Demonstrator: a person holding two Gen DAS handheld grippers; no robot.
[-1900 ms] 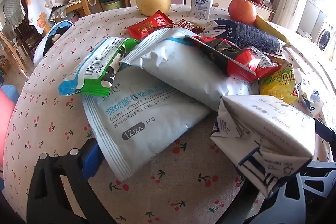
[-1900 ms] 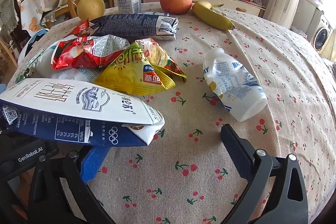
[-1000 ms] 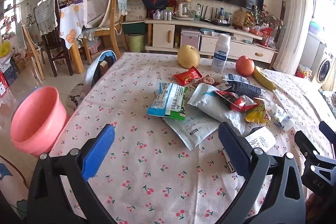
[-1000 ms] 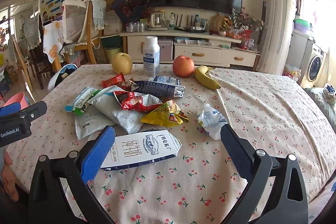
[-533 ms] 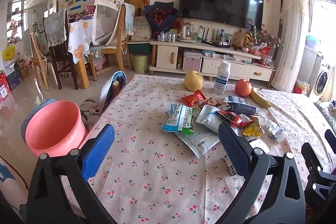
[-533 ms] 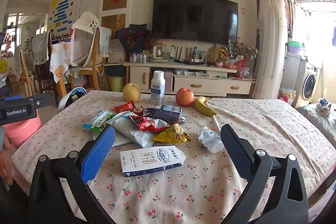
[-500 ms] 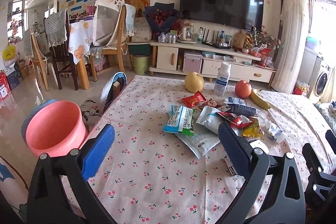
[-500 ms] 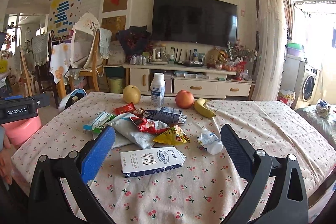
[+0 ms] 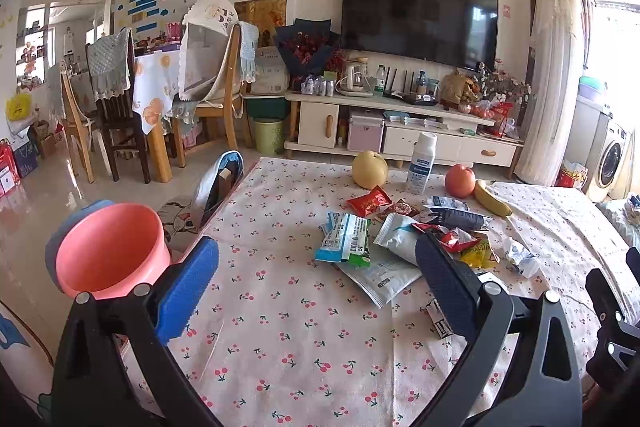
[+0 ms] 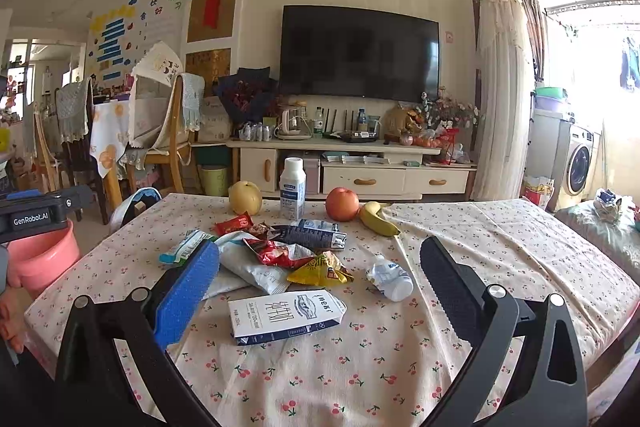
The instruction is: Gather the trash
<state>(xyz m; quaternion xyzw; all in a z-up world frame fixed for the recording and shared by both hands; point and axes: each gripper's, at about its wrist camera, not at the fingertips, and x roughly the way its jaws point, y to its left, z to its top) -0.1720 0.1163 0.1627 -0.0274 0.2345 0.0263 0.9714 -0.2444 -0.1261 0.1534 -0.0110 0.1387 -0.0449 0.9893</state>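
Observation:
A heap of trash lies on the cherry-print tablecloth (image 10: 460, 251): a white-and-blue milk carton (image 10: 286, 315), a yellow snack bag (image 10: 320, 271), a red wrapper (image 10: 276, 251), a white wipes pack (image 10: 248, 269), a green-and-white wrapper (image 9: 345, 239) and a crushed plastic bottle (image 10: 390, 281). A pink bin (image 9: 110, 251) stands left of the table, off its edge. My left gripper (image 9: 316, 287) is open and empty, above the table's near left part. My right gripper (image 10: 320, 285) is open and empty, well back from the carton.
A pear (image 10: 245, 197), a white bottle (image 10: 292, 188), an apple (image 10: 342, 204) and a banana (image 10: 378, 218) stand at the table's far edge. Chairs (image 9: 216, 95) and a TV cabinet (image 10: 352, 171) are beyond. A washing machine (image 10: 576, 165) is at the far right.
Both grippers have pulled far back and up from the trash heap. The milk carton, seen close at the left gripper before, now lies on the table. In the last half second little moved.

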